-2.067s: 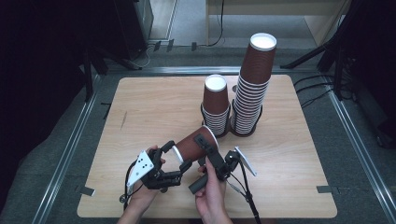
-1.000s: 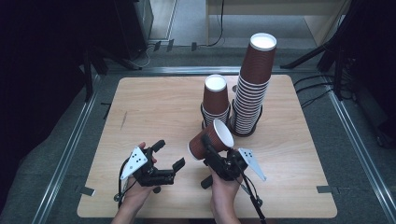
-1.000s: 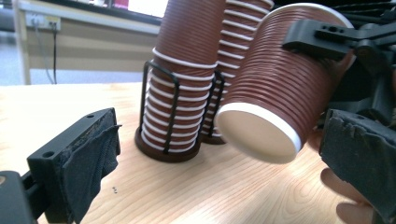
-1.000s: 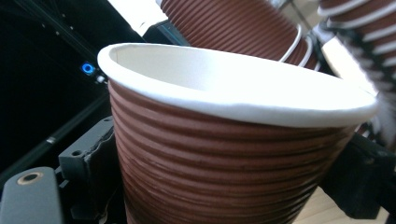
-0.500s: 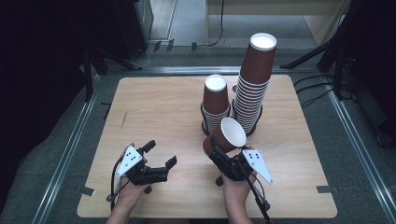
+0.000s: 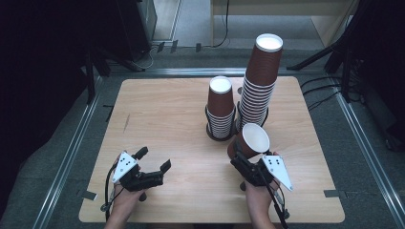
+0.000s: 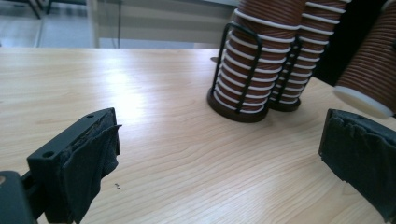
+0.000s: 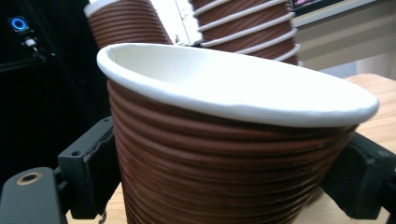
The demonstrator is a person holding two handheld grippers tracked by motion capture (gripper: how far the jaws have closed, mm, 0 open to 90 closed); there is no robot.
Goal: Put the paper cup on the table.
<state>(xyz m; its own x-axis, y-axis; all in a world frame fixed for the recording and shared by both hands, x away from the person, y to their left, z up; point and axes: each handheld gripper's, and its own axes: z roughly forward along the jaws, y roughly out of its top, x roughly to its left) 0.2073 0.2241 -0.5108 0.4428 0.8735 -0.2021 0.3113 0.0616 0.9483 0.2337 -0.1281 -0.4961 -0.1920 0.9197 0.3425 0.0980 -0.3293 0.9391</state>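
Observation:
A ribbed brown paper cup (image 6: 252, 140) with a white inside is tilted, mouth up and toward me, in my right gripper (image 6: 242, 161), which is shut on its sides. In the right gripper view the cup (image 8: 233, 140) sits between both black jaws. It hangs just in front of two upside-down stacks of the same cups: a short stack (image 6: 220, 107) and a tall stack (image 6: 260, 76). My left gripper (image 6: 154, 159) is open and holds nothing, low over the table's front left. Its view shows the two stacks (image 7: 250, 65) ahead and the held cup (image 7: 369, 74) at the right edge.
Each stack stands in a black wire holder (image 7: 236, 105) on the wooden table (image 6: 157, 109). Metal rails (image 6: 71, 152) run along the table's sides, and cables (image 6: 329, 93) lie on the floor at the right. Bare wood lies between the two grippers.
The grippers have drawn apart. My right gripper carried the cup right and toward the stacks, turning its mouth upward. My left gripper pulled back to the left, open.

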